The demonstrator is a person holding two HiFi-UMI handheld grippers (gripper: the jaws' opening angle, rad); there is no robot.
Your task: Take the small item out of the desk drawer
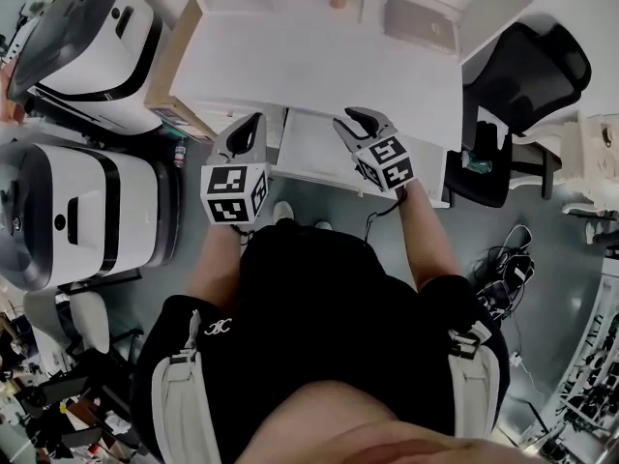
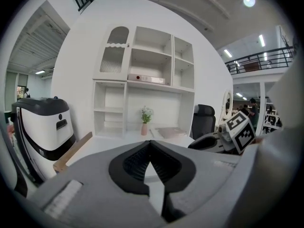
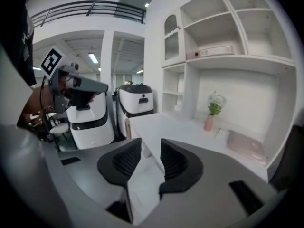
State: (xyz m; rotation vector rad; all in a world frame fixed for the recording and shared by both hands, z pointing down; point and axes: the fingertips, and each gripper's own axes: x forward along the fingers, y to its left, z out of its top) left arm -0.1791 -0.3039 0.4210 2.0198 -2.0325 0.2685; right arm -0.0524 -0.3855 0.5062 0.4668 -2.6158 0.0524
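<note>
White tabletop [image 1: 319,61] and what appears to be its pulled-out drawer [image 1: 311,153] show no small item in any view, so retrieval is judged outstanding: left hand-held gripper [image 1: 253,121] closed and empty, right hand-held gripper [image 1: 353,117] parted, holding nothing.

The tabletop [image 1: 319,66] is smooth, matt white. The right gripper [image 3: 151,144] has fingers [image 3: 221,175] of matt grey plastic, their pads [image 3: 178,163] black and finely ribbed. The board [image 2: 71,155] is bare, pale wood. The machine [image 1: 97,211] has a smooth white plastic shell, slightly glossy.
</note>
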